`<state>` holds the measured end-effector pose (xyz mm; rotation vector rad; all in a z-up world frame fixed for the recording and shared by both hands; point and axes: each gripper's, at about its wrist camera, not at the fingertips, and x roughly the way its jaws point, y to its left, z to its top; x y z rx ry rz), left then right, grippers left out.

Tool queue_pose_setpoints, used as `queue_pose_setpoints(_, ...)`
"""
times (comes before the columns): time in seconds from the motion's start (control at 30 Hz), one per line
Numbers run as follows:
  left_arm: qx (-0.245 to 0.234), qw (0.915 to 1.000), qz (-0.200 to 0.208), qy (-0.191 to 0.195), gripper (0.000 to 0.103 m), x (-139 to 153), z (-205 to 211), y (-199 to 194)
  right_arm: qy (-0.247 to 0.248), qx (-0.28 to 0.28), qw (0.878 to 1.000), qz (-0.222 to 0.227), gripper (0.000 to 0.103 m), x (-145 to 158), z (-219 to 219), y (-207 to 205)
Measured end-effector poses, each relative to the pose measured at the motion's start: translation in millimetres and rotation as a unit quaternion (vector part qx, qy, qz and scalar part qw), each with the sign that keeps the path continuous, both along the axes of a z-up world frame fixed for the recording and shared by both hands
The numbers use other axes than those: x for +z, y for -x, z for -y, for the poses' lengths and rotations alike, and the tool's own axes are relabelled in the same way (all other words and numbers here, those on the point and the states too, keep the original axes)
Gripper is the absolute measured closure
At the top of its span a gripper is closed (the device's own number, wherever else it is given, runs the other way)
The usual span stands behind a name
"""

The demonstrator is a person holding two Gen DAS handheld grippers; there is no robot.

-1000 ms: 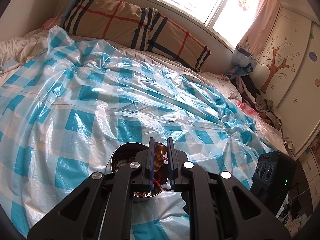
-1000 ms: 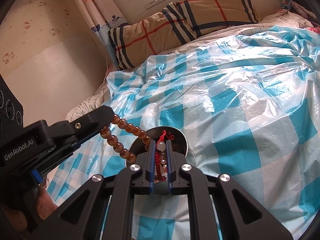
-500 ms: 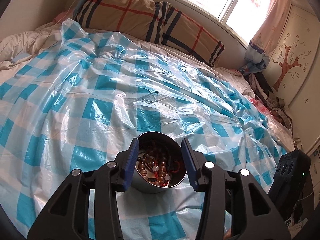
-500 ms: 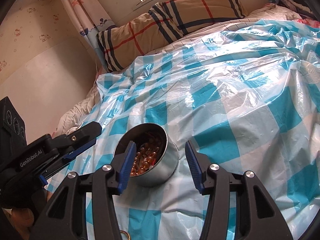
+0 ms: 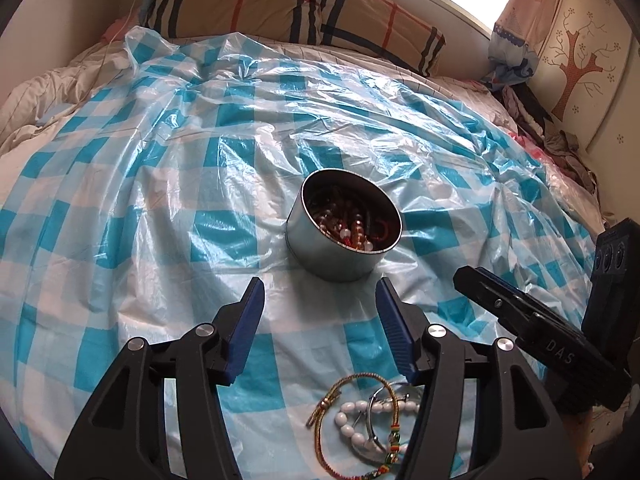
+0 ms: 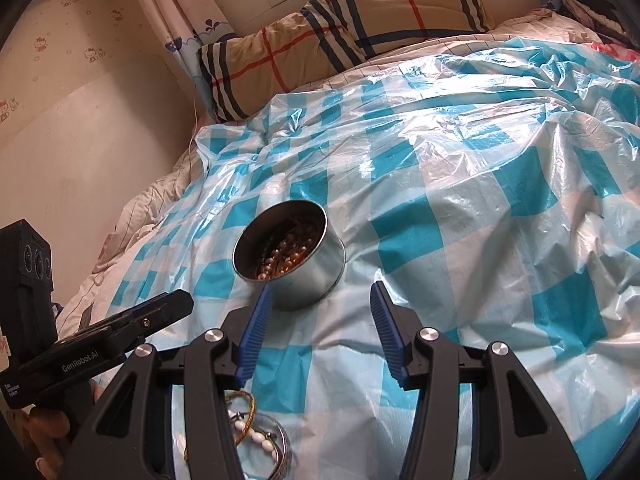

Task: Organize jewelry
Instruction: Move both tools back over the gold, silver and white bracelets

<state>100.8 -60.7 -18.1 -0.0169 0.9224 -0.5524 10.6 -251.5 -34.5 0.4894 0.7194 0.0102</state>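
Both hand-held grippers, left (image 5: pixel 318 312) and right (image 6: pixel 320 314), are hanging spread and empty, jaws having just been opening. Round silver metal tin (image 5: pixel 344 226) on the bed is holding amber beads. Remaining white-bead and gold-cord bracelets (image 5: pixel 362 420) are lying nearer, waiting.
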Motion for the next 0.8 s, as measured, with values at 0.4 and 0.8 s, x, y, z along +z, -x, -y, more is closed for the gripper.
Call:
queue_pose_setpoints(0.4, -0.125, 0.9881, -0.005, -0.090, 0.040, -7.6, 2.7, 72.1, 0.048, 0.092, 0.993, -0.062, 0.053, 2.7, -34.3, 33.0)
queue_pose_setpoints(0.8, -0.219, 0.9633, 0.003, -0.155, 0.041, -17.8, 26.9, 104.1, 0.047, 0.138, 0.983, -0.108, 0.066, -12.5, -48.5, 32.8)
